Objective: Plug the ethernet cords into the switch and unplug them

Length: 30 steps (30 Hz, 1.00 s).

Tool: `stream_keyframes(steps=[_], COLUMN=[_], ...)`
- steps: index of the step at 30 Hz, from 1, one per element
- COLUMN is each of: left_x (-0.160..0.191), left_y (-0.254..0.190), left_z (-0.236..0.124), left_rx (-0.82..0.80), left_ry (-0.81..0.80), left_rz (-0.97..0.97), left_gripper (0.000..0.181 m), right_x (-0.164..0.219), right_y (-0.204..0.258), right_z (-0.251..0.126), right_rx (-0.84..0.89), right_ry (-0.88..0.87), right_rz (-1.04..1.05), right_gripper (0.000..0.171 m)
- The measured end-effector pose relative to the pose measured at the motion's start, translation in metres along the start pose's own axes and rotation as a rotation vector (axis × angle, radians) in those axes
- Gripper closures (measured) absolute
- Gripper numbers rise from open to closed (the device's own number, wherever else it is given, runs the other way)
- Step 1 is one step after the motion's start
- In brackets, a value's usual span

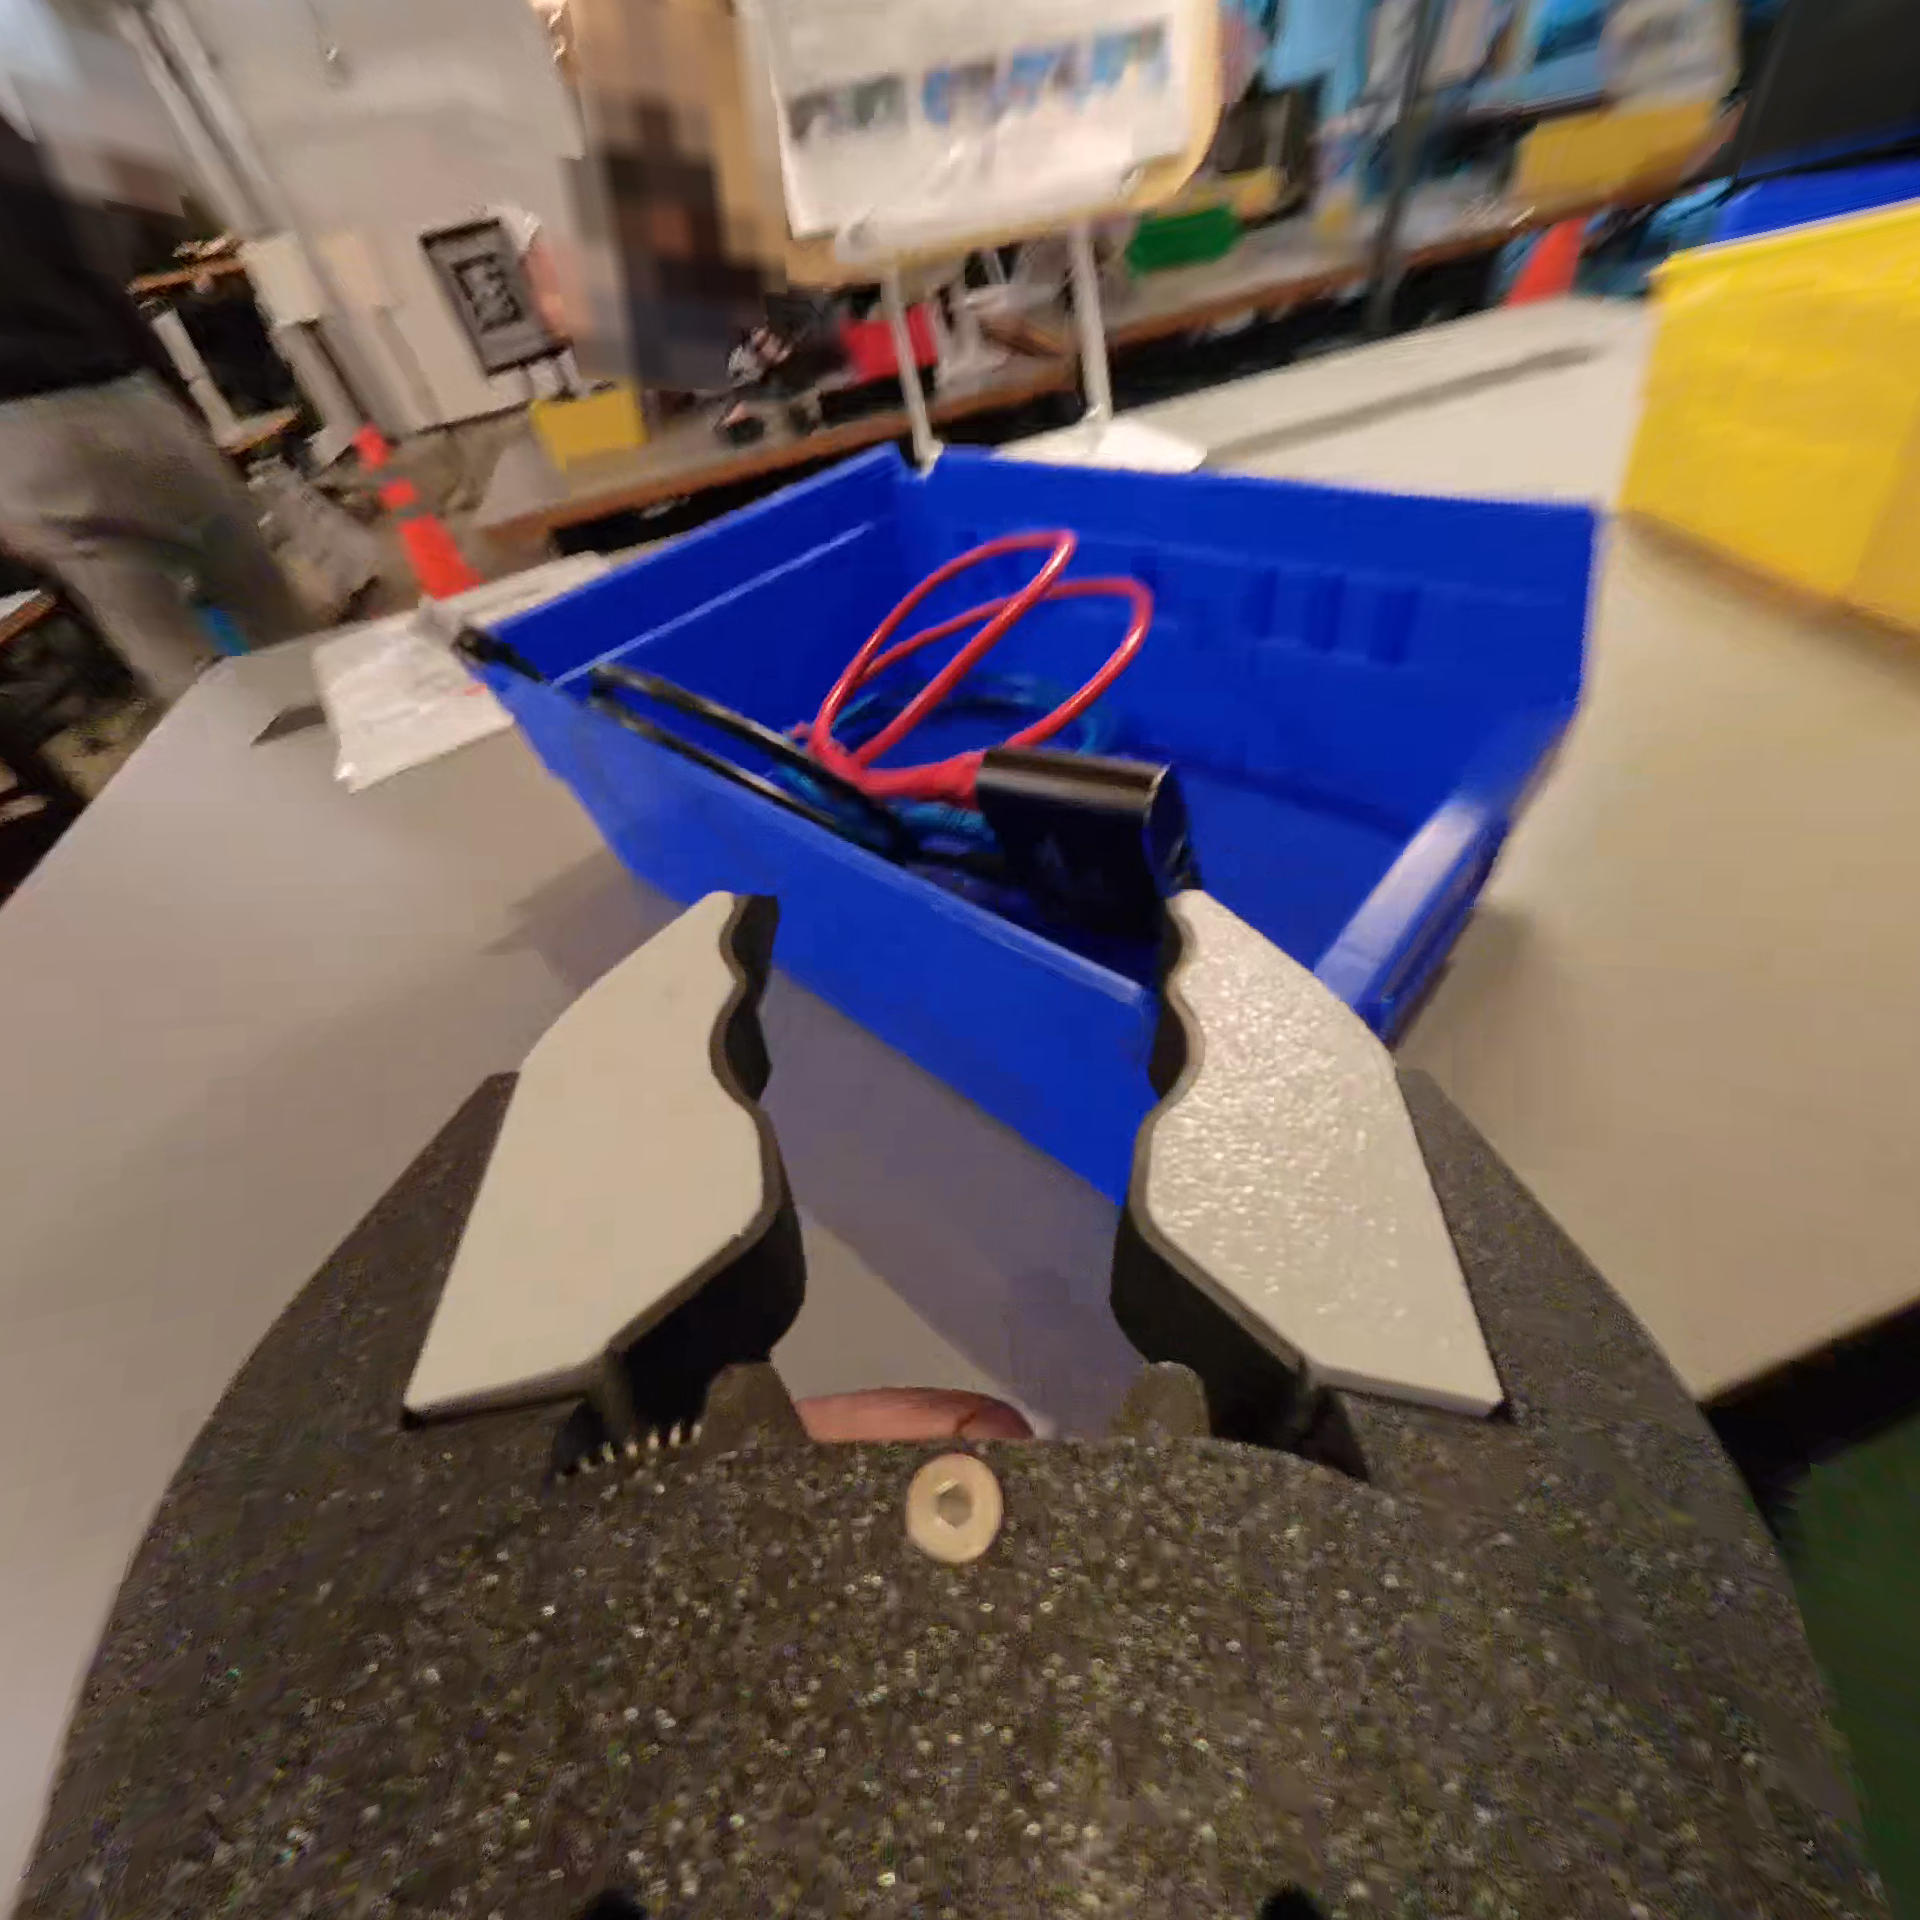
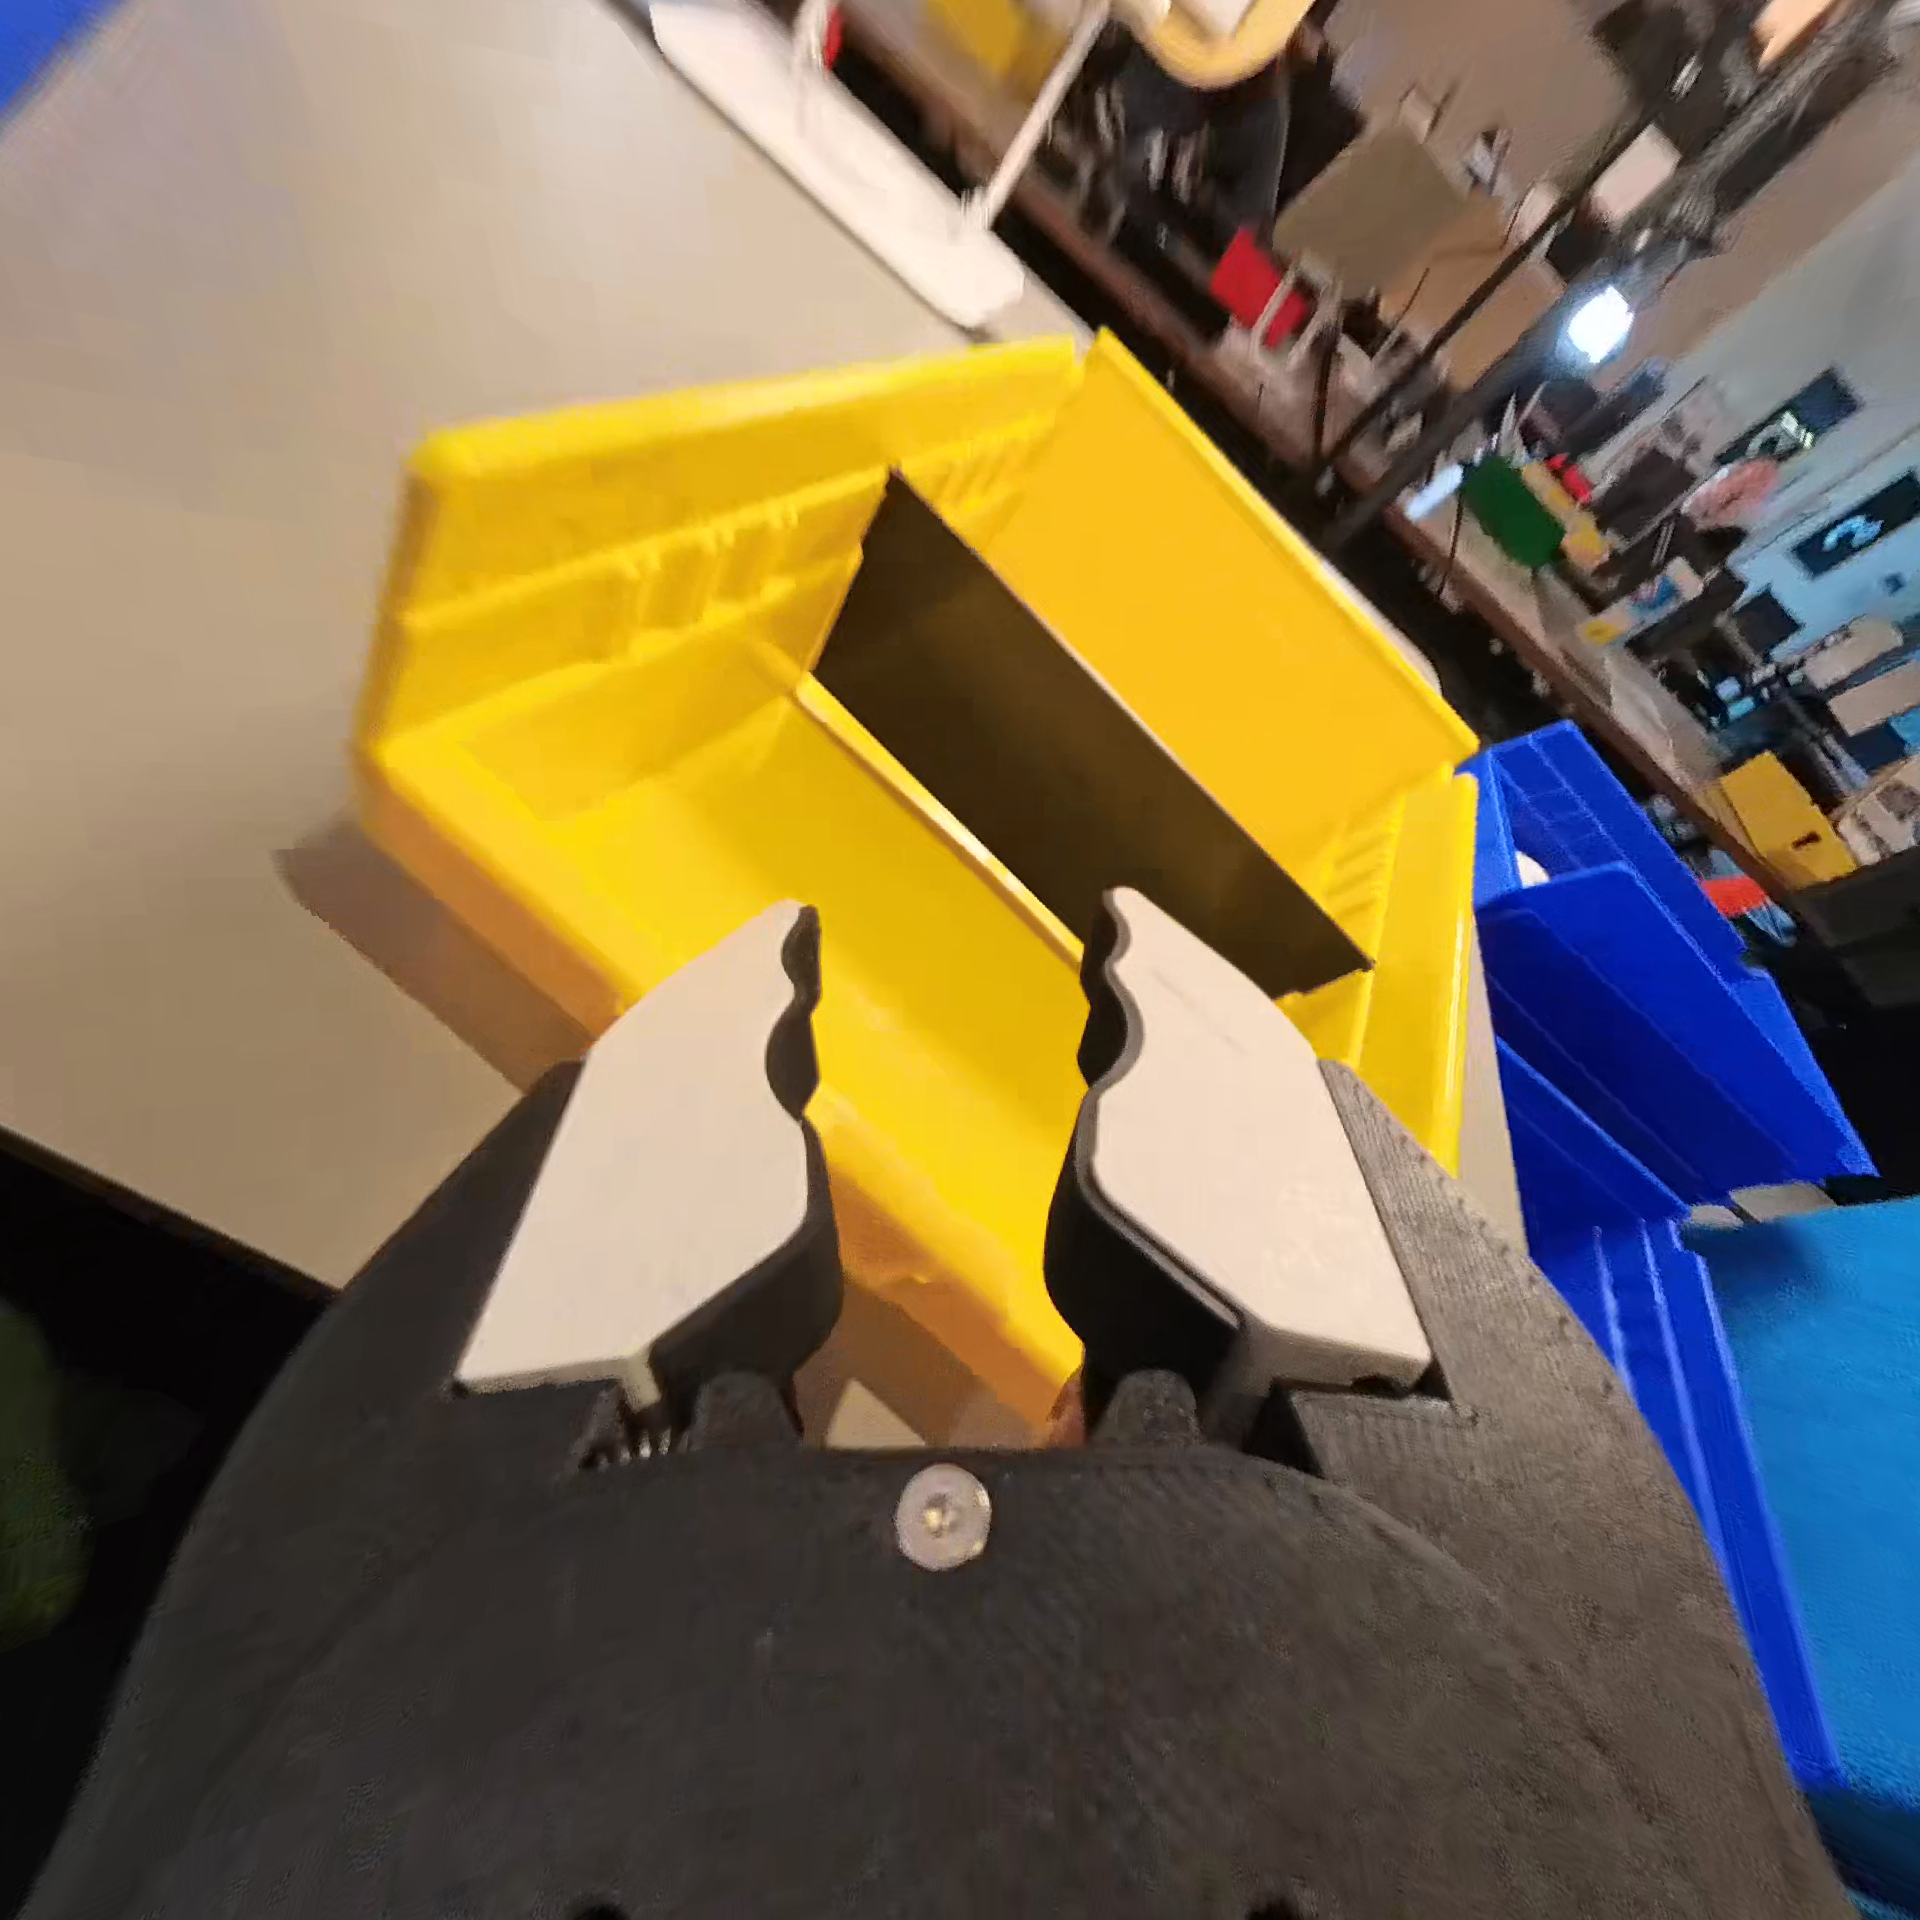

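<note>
**Both tongs hanging open over the bins**

The left gripper (image 1: pixel 966 914) is hovering with its jaws spread wide and nothing between them, pointing at the near wall of a blue bin (image 1: pixel 935 997) that is sitting on the grey table (image 1: pixel 260 987). Inside the bin a red cord (image 1: pixel 997 644) is looping upward, its red plug end meeting a black switch (image 1: pixel 1081 831) that is lying near the bin's near wall. Blue cords (image 1: pixel 997 717) are lying under the red loop, and a black cable (image 1: pixel 707 727) is draped over the bin's left wall. A white sheet (image 1: pixel 400 696) is lying on the table left of the bin, and a sign on a stand (image 1: pixel 977 125) is standing behind it (blur is hiding finer detail).

The right gripper (image 2: pixel 951 920) is also gaping, moderately open and holding nothing, tilted over a yellow bin (image 2: pixel 540 831) on the same table. A dark divider panel (image 2: pixel 1060 748) is standing across the inside of that bin. Just beside it to the right, stacked blue bins (image 2: pixel 1621 997) are sitting at the table edge.

The yellow bin is also showing in the left wrist view, at the far right.
</note>
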<state>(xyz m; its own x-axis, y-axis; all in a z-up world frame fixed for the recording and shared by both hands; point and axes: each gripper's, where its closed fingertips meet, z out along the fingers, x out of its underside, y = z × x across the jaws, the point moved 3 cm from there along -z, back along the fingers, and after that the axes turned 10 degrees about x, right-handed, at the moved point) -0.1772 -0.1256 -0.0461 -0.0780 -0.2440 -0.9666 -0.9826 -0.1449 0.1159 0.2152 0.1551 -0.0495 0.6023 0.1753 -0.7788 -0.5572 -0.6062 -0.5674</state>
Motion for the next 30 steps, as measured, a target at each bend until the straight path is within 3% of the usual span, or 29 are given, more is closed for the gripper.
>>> stream_keyframes(steps=[1, 3, 6, 8, 10, 12, 15, 18, 22, 24, 26, 28, 30], left_x=[0.005, 0.008, 0.016, 0.020, 0.005, -0.019, -0.045, -0.039, -0.016, -0.011, -0.009, -0.010, -0.009], left_y=[0.000, -0.001, 0.029, 0.053, 0.054, 0.036, -0.020, -0.069, -0.094, -0.097, -0.091, -0.087, -0.077], left_z=[0.006, 0.010, -0.003, -0.020, -0.034, -0.038, -0.016, 0.031, 0.084, 0.099, 0.104, 0.104, 0.099], left_rx=[-0.017, -0.002, -0.212, -0.386, -0.441, -0.391, -0.122, 0.046, -0.018, -0.073, -0.165, -0.204, -0.259], left_ry=[0.033, 0.035, 0.090, 0.142, 0.079, -0.038, -0.167, -0.110, 0.046, 0.090, 0.118, 0.111, 0.108], left_rz=[-0.003, -0.024, 0.007, 0.024, 0.056, 0.068, 0.017, -0.006, 0.083, 0.134, 0.210, 0.232, 0.235], left_gripper=[0.107, 0.134, 0.149, 0.147, 0.145, 0.144, 0.138, 0.128, 0.124, 0.135, 0.154, 0.158, 0.166], right_x=[-0.004, -0.011, -0.017, -0.020, -0.025, -0.032, -0.043, -0.049, -0.052, -0.052, -0.054, -0.050, -0.041], right_y=[0.002, 0.008, 0.015, 0.019, 0.025, 0.037, 0.056, 0.064, 0.064, 0.065, 0.069, 0.068, 0.056], right_z=[-0.005, -0.013, -0.020, -0.020, -0.021, -0.022, -0.019, -0.006, 0.015, 0.026, 0.031, 0.031, 0.031], right_rx=[-0.009, -0.038, -0.075, -0.090, -0.110, -0.142, -0.162, -0.116, -0.018, 0.022, 0.026, 0.068, 0.156], right_ry=[-0.052, -0.128, -0.181, -0.187, -0.198, -0.216, -0.228, -0.187, -0.126, -0.111, -0.134, -0.154, -0.157], right_rz=[0.031, 0.074, 0.096, 0.097, 0.105, 0.115, 0.150, 0.219, 0.270, 0.234, 0.227, 0.197, 0.152], right_gripper=[0.122, 0.122, 0.123, 0.122, 0.122, 0.122, 0.120, 0.115, 0.112, 0.117, 0.132, 0.154, 0.159])
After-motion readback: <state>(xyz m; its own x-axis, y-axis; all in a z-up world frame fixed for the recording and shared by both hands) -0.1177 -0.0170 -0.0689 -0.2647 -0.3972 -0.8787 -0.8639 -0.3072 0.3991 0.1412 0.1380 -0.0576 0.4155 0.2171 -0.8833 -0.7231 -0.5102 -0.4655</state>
